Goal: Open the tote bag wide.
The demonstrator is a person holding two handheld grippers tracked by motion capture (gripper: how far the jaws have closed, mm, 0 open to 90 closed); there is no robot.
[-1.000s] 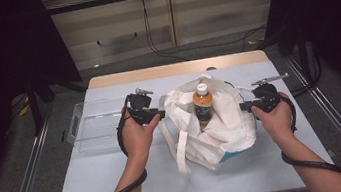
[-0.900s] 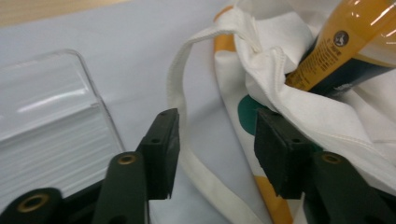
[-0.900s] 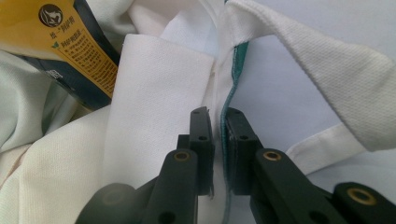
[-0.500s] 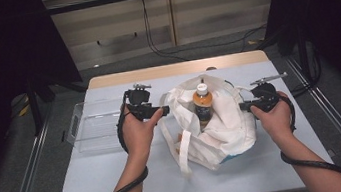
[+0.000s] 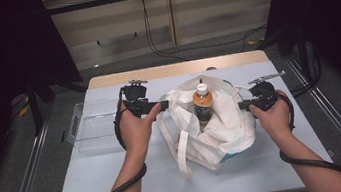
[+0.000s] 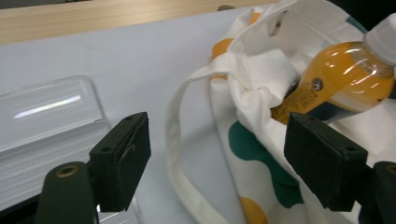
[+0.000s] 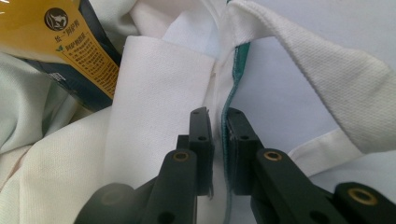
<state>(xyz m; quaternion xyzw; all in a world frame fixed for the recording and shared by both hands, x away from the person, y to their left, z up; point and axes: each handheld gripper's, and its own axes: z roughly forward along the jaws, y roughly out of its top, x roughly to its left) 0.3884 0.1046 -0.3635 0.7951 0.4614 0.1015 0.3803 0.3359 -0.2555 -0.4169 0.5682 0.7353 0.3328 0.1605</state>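
A white cloth bag (image 5: 224,131) with green and orange spots lies slumped mid-table, an orange drink bottle (image 5: 203,104) standing in its mouth. My left gripper (image 5: 164,105) sits just off the bag's left rim. Its jaws have just been opening and now stand wide, with a handle strap (image 6: 175,126) and the bag's edge (image 6: 261,79) between them, untouched. The bottle (image 6: 336,79) leans out beyond them. My right gripper (image 5: 241,106) is shut on the bag's right rim. Up close, my right gripper (image 7: 217,121) pinches the green-edged hem of the bag (image 7: 154,93) beside the bottle's label (image 7: 70,42).
A clear plastic tray (image 5: 93,124) lies on the table left of the left hand, and its edge (image 6: 42,116) is close to the left jaw. The pale table top (image 5: 120,184) has a wooden back edge (image 5: 175,69). Dark floor and metal rails flank the table.
The left jaws have opened and let go of the bag's left rim, and that side of the bag has sagged. The right gripper still holds the right rim in the same place.
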